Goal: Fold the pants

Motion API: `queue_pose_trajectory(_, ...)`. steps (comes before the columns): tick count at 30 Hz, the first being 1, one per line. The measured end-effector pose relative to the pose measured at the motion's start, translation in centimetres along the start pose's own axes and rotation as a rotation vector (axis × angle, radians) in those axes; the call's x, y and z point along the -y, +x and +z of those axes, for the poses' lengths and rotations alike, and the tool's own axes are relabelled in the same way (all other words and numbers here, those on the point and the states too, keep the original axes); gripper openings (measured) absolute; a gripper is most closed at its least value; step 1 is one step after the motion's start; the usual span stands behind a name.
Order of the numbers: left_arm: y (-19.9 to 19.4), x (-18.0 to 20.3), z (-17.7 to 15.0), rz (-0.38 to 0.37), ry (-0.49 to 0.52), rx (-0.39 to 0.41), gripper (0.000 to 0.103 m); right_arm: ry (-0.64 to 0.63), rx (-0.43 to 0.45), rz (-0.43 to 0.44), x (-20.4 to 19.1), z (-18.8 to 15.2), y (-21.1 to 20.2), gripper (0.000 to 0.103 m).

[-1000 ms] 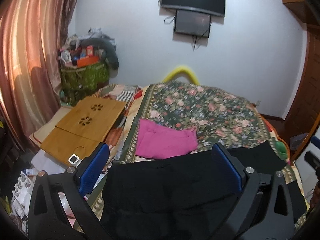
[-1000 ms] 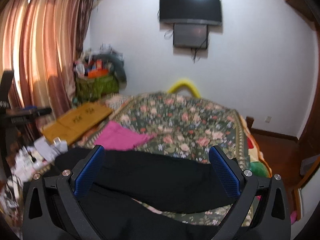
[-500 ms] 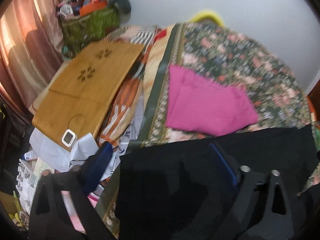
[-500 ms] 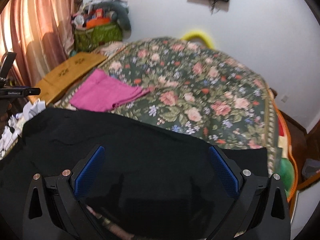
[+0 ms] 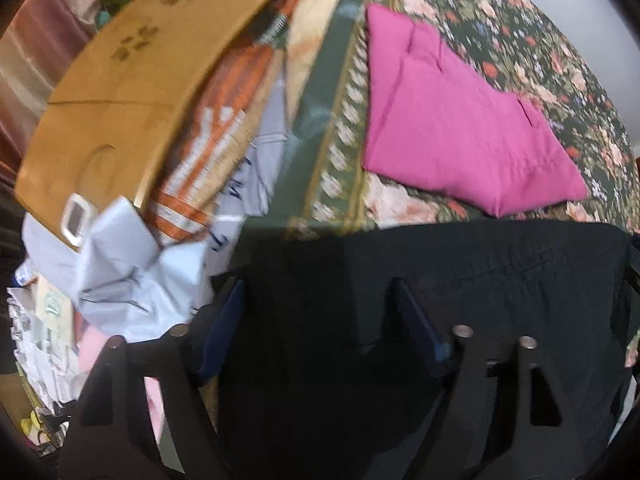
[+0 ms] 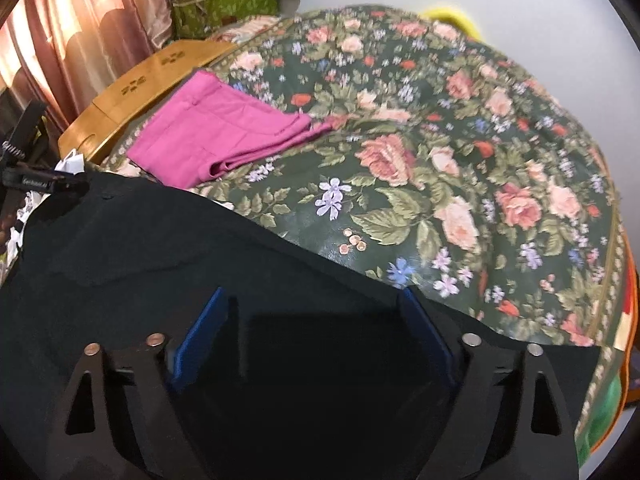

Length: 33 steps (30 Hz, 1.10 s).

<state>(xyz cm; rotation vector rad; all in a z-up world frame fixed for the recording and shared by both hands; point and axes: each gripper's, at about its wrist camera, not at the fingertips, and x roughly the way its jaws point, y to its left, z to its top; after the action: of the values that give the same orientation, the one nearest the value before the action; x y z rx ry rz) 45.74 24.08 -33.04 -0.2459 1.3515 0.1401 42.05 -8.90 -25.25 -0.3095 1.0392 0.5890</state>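
Note:
Black pants [image 5: 480, 272] lie spread across the near edge of the floral bedspread [image 6: 460, 160]; they also fill the lower half of the right wrist view [image 6: 160, 248]. My left gripper [image 5: 320, 312] hangs low over the pants near their left end, jaws apart, blue pads [image 5: 224, 320] on either side of dark cloth. My right gripper [image 6: 312, 320] is low over the pants too, jaws apart, blue pads [image 6: 200, 332] wide of the cloth. Whether the fingertips touch the cloth is hidden by the dark fabric.
A folded pink garment [image 5: 452, 120] lies on the bed beyond the pants, also in the right wrist view [image 6: 224, 136]. A wooden lap desk [image 5: 132, 80] and loose papers and cloth [image 5: 132, 264] lie off the bed's left side. A green bag [image 6: 224, 4] stands by the curtain.
Both grippers have dropped and tilted down toward the black pants; the wall and TV left the view. Both sets of jaws have narrowed somewhat but stay apart.

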Motion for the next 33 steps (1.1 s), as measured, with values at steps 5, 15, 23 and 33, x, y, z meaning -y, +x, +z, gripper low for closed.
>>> queue_pose_trajectory(5, 0.6, 0.0, -0.4, -0.006, -0.024, -0.009, 0.053, -0.042, -0.004, -0.02, -0.8, 0.1, 1.2, 0.073)
queue_pose_trajectory(15, -2.1, 0.5, -1.9, 0.065, 0.02, 0.064, 0.006, -0.01, 0.058, -0.015, -0.1, -0.9, 0.4, 0.007)
queue_pose_trajectory(23, -8.6, 1.3, -1.2, 0.086, 0.051, 0.248, 0.005, 0.004, 0.161, -0.117, 0.2, -0.5, -3.5, 0.0)
queue_pose_trajectory(33, -12.8, 2.2, -0.2, 0.061, 0.044, 0.349, 0.004, -0.006, 0.206, -0.039, 0.8, 0.8, -8.2, 0.009)
